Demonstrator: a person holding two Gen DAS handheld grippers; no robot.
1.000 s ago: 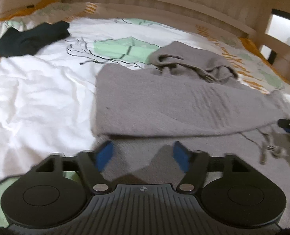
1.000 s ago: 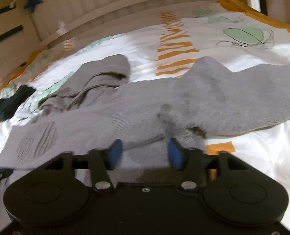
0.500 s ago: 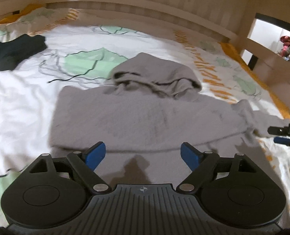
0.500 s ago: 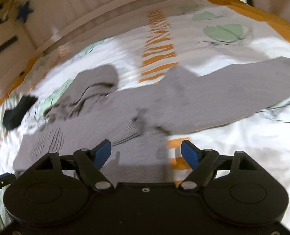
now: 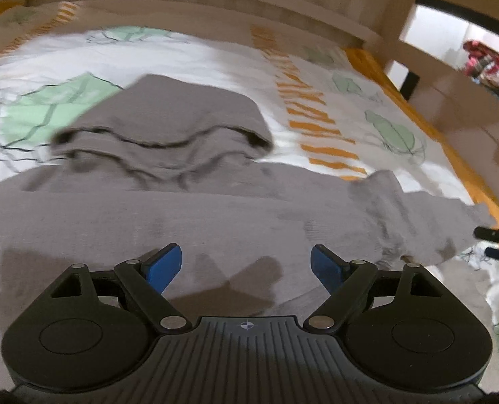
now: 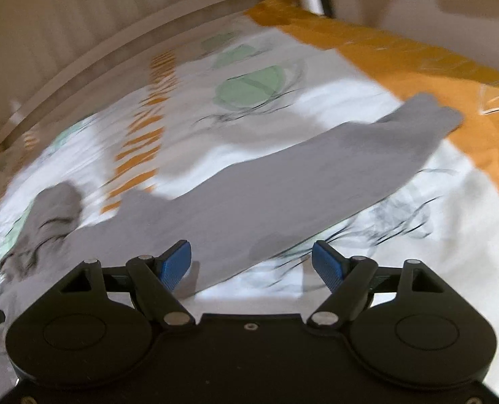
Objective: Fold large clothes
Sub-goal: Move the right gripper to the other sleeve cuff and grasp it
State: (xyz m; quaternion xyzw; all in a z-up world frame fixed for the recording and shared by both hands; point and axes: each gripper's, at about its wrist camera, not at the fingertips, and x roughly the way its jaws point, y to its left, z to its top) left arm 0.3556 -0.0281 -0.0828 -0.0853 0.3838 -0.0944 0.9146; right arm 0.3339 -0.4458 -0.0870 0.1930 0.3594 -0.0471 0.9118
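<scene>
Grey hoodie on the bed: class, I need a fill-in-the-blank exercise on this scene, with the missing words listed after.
1. The grey hoodie lies spread on a ____.
2. Both the left gripper and the right gripper have their jaws ____.
3. The pads on the gripper fingers are ____ in colour.
4. The long sleeve reaches toward the ____ border of the bedsheet.

Missing words: bed; open; blue; orange
</scene>
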